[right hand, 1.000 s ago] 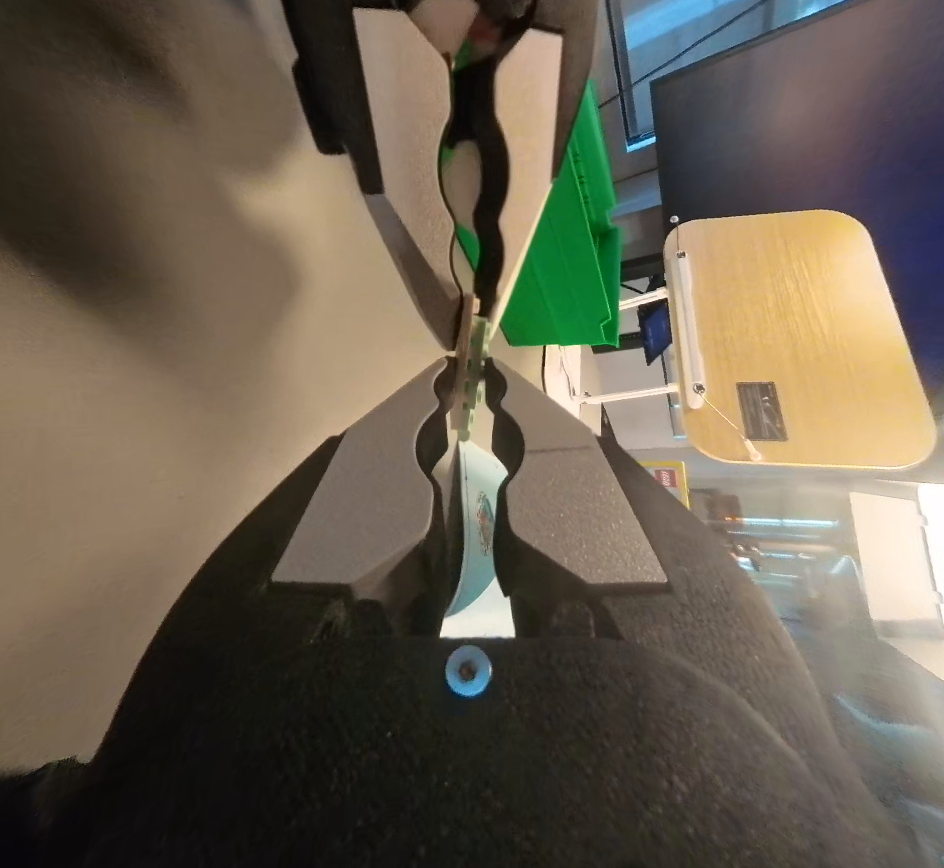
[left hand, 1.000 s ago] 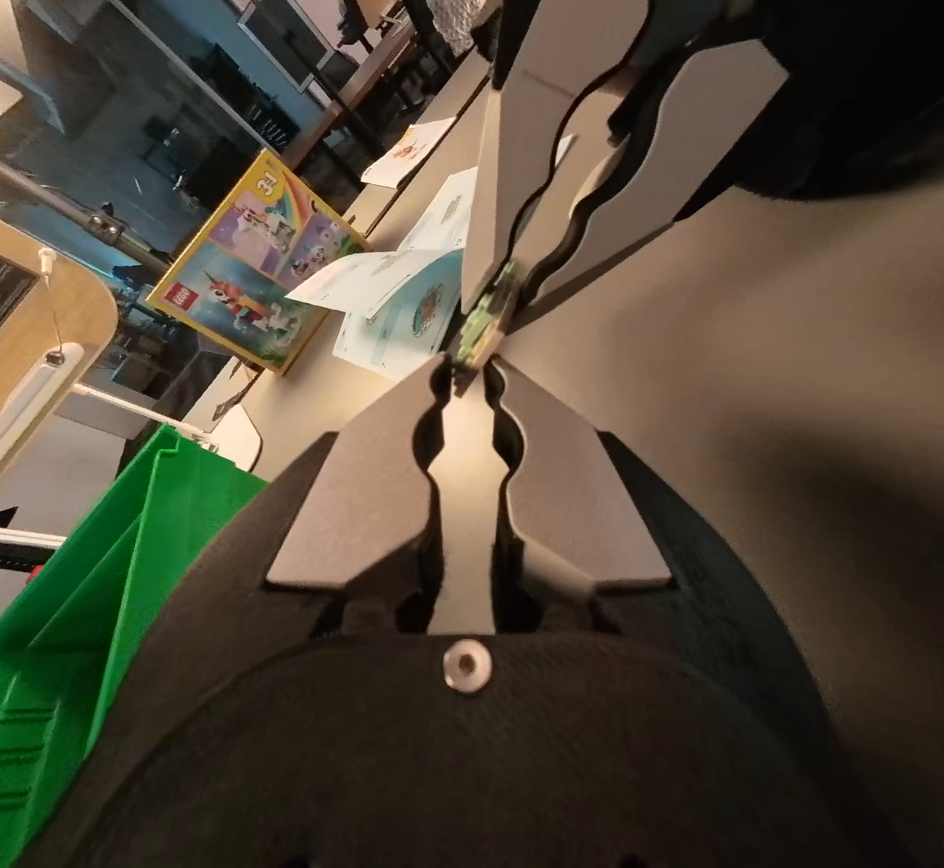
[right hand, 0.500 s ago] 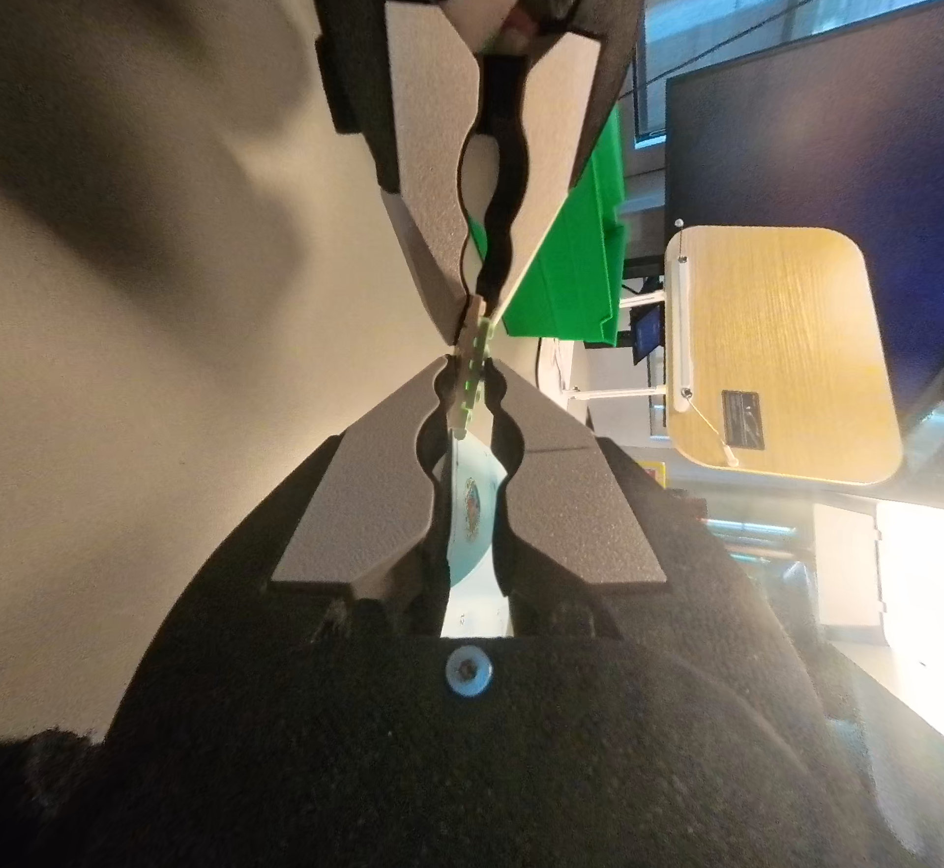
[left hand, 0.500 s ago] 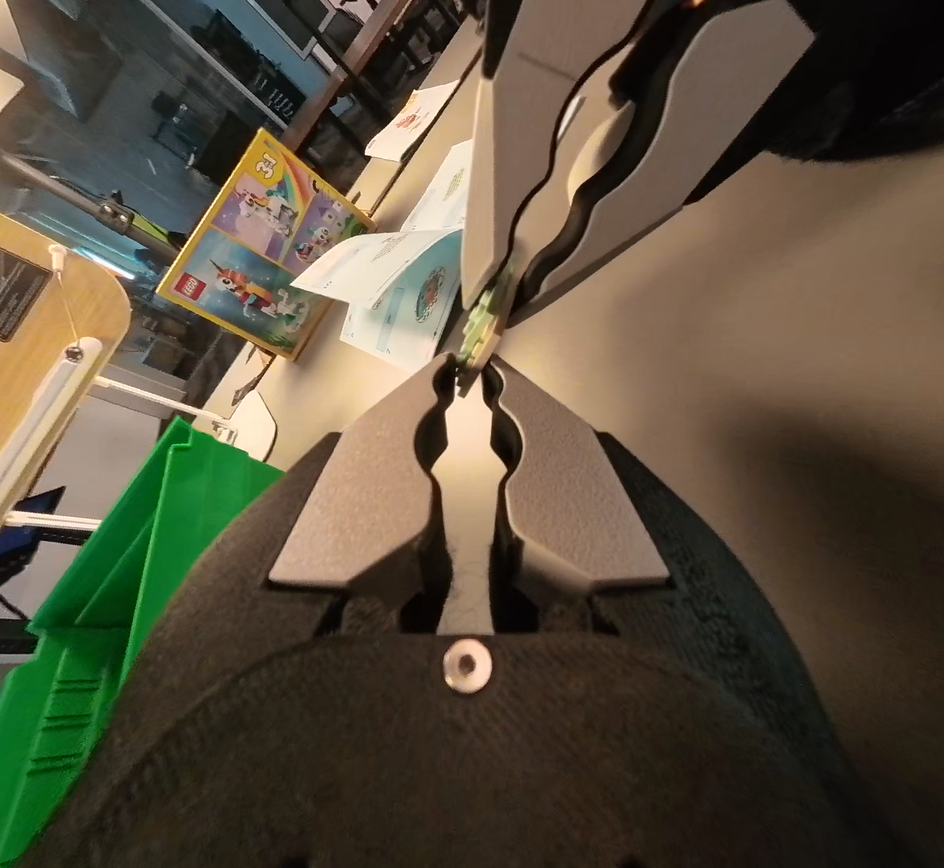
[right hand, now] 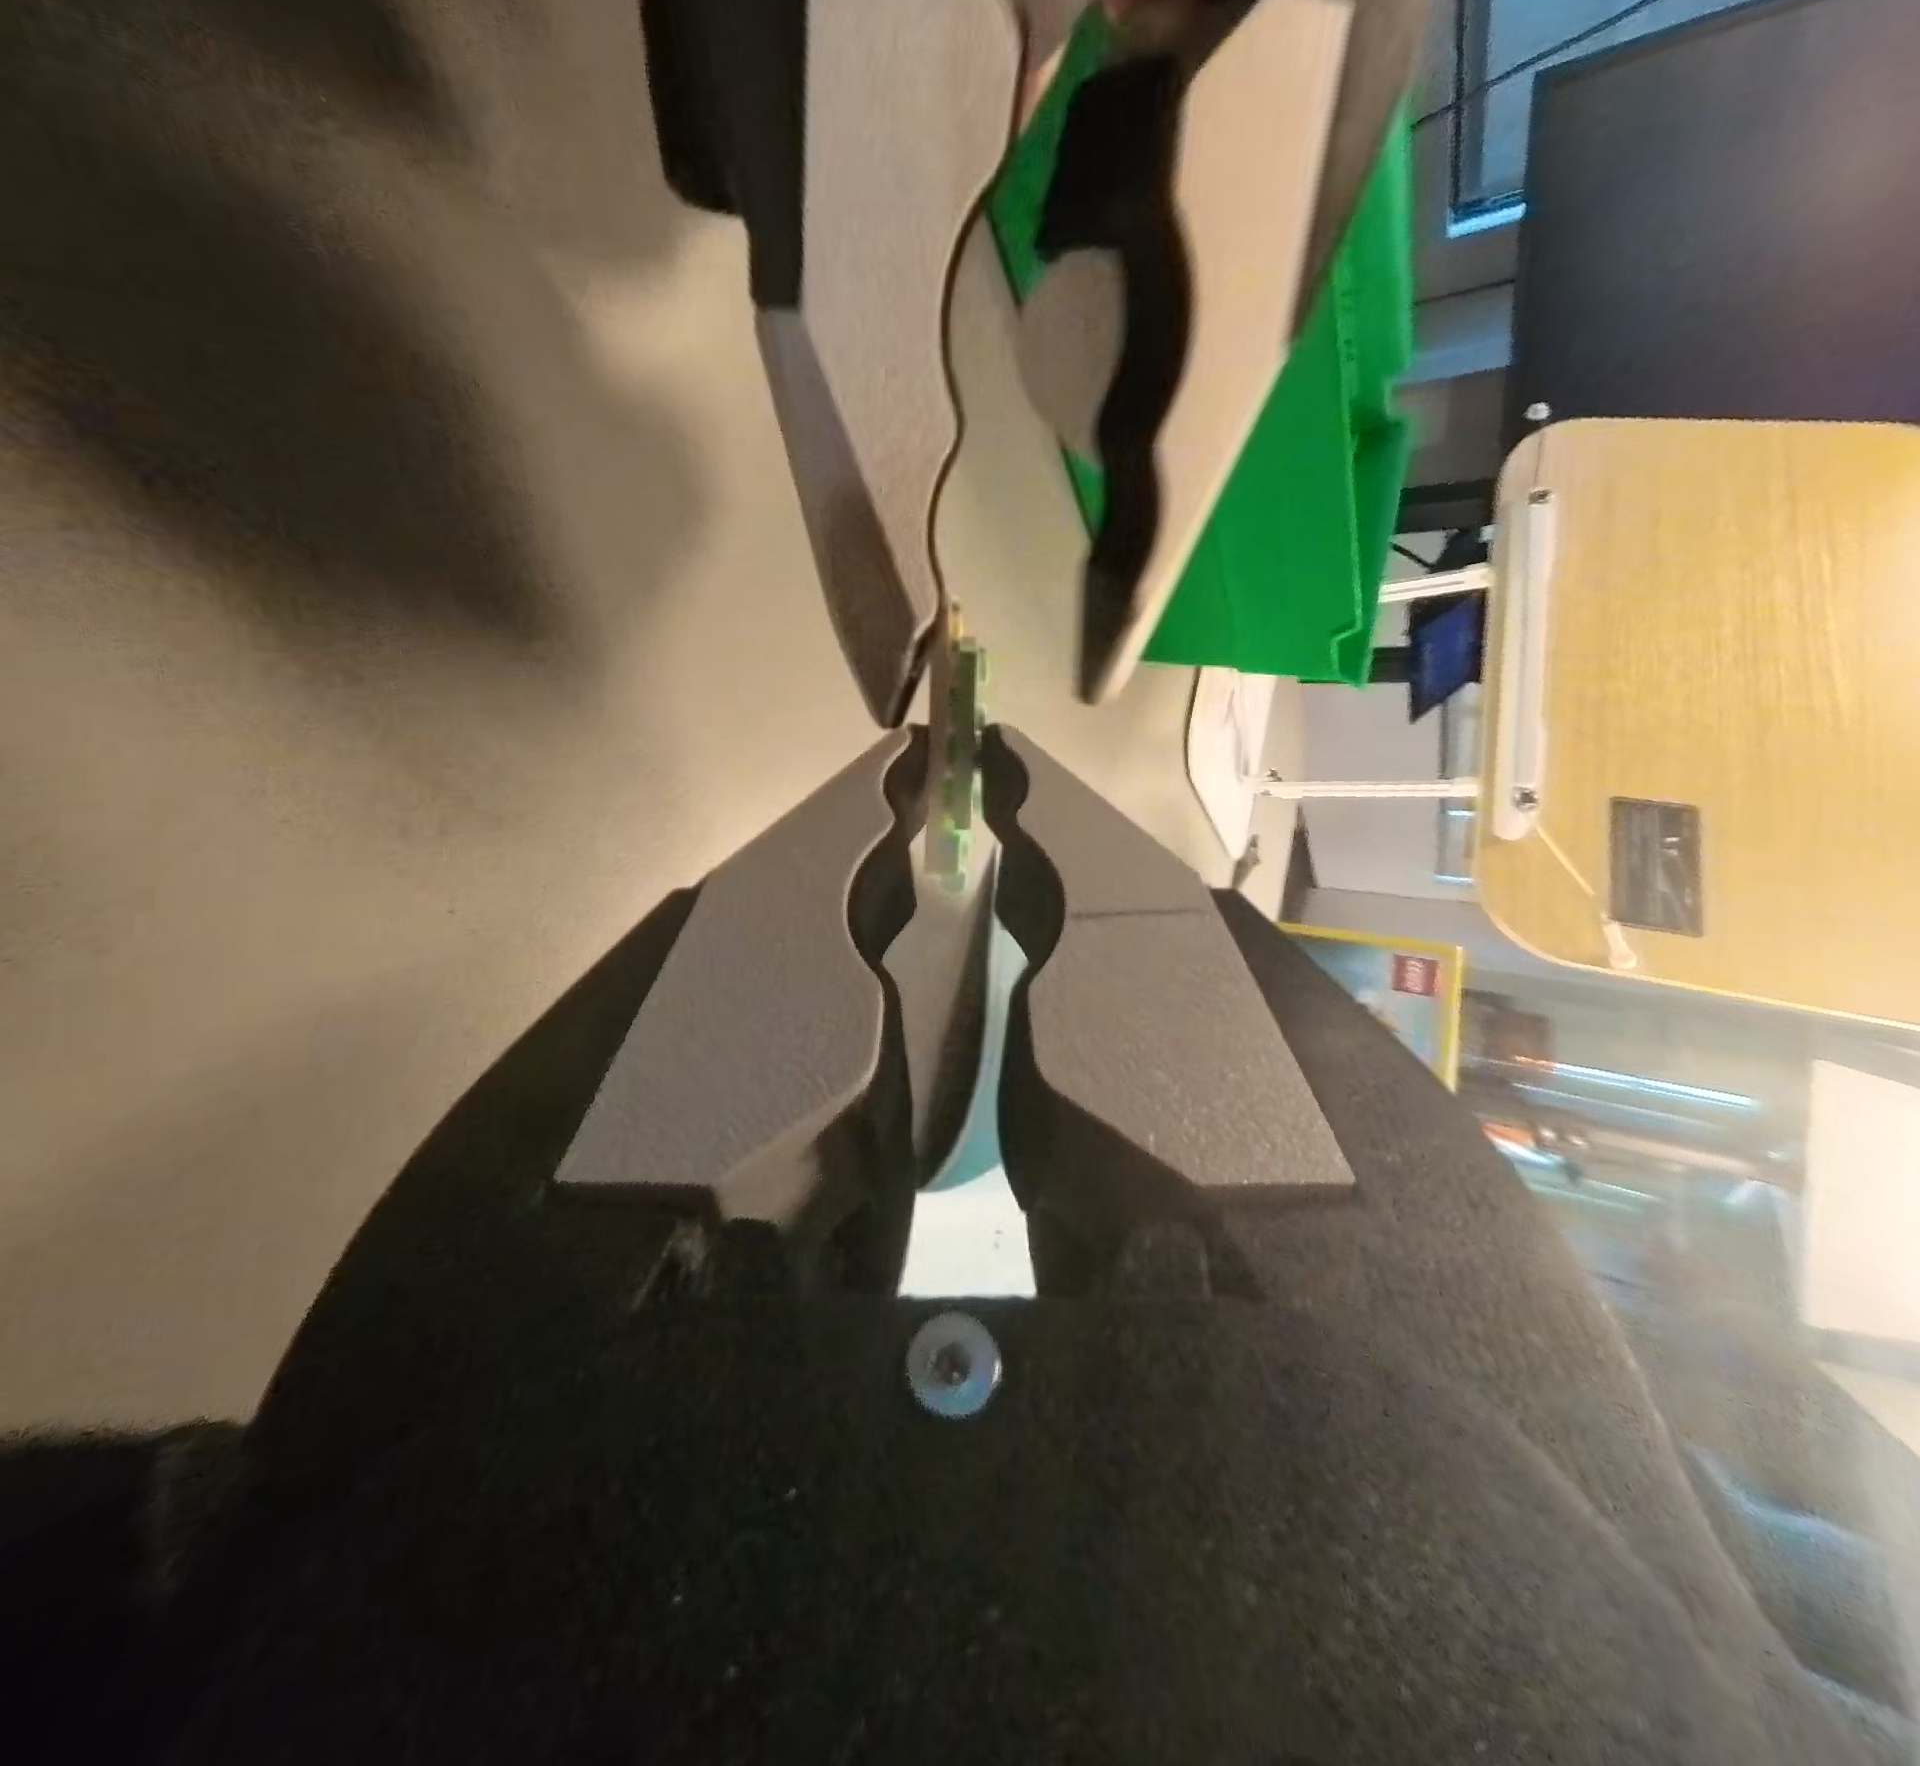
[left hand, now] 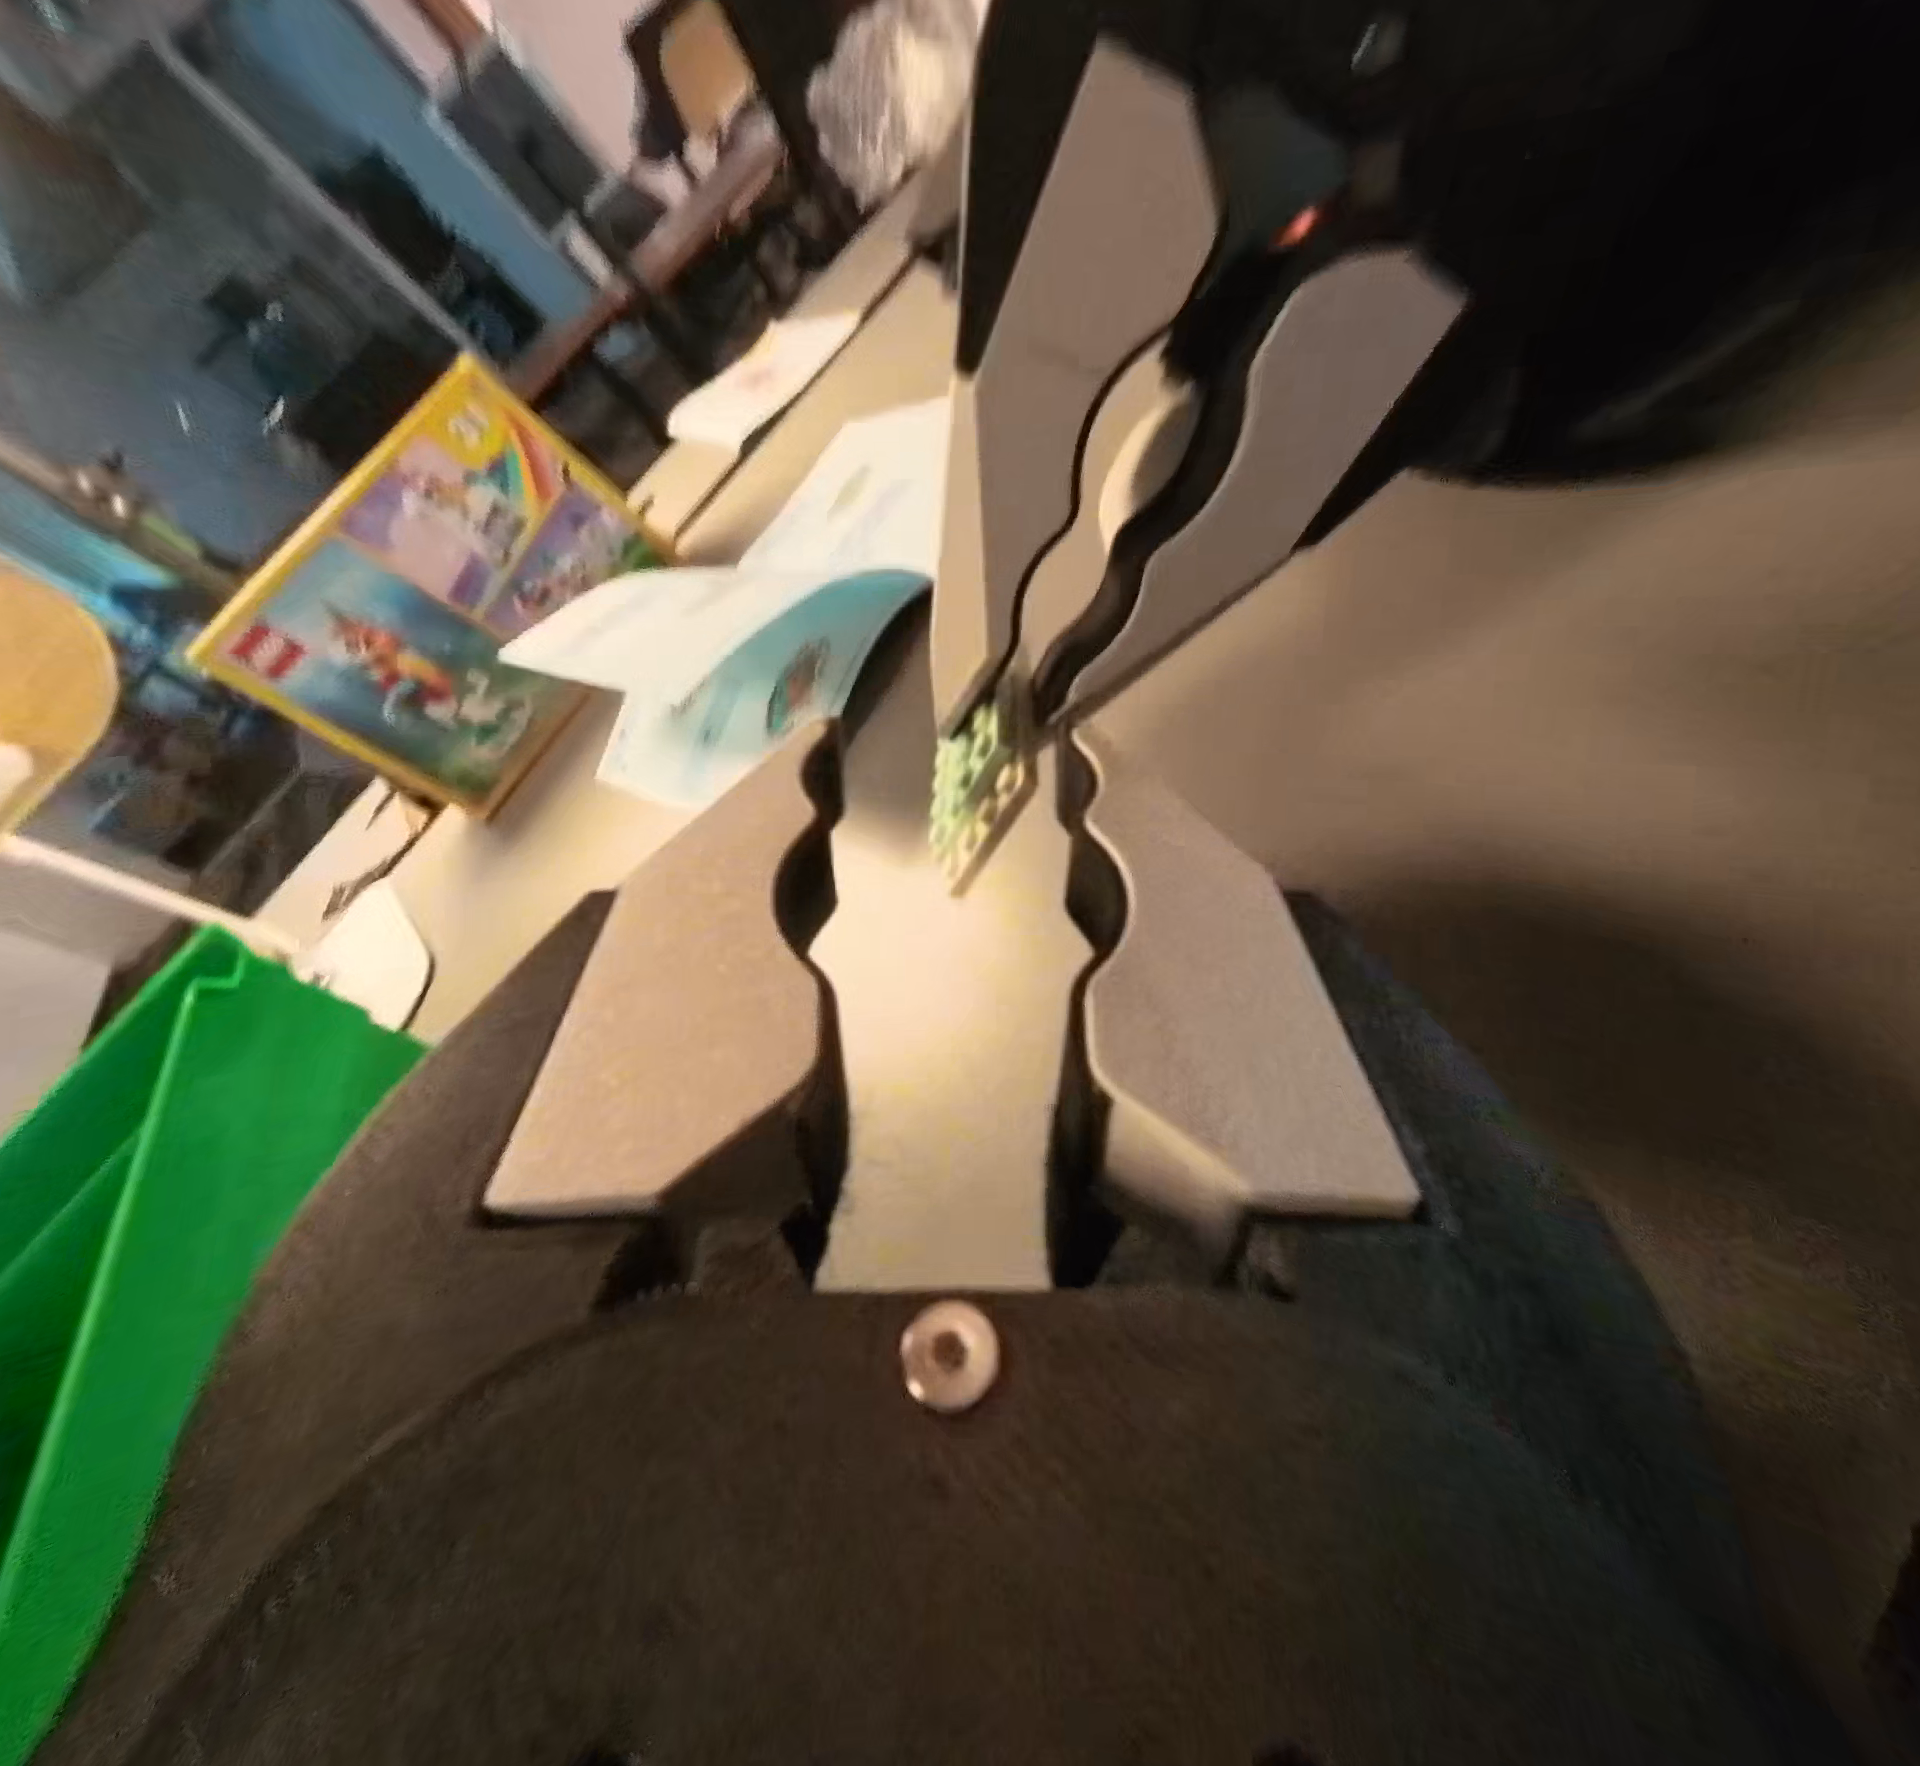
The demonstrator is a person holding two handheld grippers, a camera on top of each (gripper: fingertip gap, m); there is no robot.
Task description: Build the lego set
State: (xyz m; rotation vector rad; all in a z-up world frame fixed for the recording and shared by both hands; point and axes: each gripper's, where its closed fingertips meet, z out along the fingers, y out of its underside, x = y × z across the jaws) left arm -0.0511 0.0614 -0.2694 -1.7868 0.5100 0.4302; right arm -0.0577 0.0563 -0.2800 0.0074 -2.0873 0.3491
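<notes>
Our right gripper [right hand: 951,750] pinches the pale green lego plate [right hand: 956,760] at its tips, edge-on to us. The left gripper [left hand: 945,760] is spread wide, and the plate [left hand: 982,781] hangs between its fingertips w/o being clamped; from the right wrist cam one left finger looks to sit just beside or touching the plate, can't tell which.

Beyond the left gripper and off to its left: green bin [left hand: 156,1145], then the yellow set box [left hand: 416,604], then the open instruction booklet [left hand: 748,646], all on the beige table [left hand: 1558,729].

Step in hand, we judge: a handover or re-grip, the right side bearing the piece. To do it well we hold the right pinch firm, keep the plate square and don't twist; a thin plate slips easily.

Pose: the two grippers meet nose to nose, tips nearly touching, both rolled hard sideways, low over the table.
</notes>
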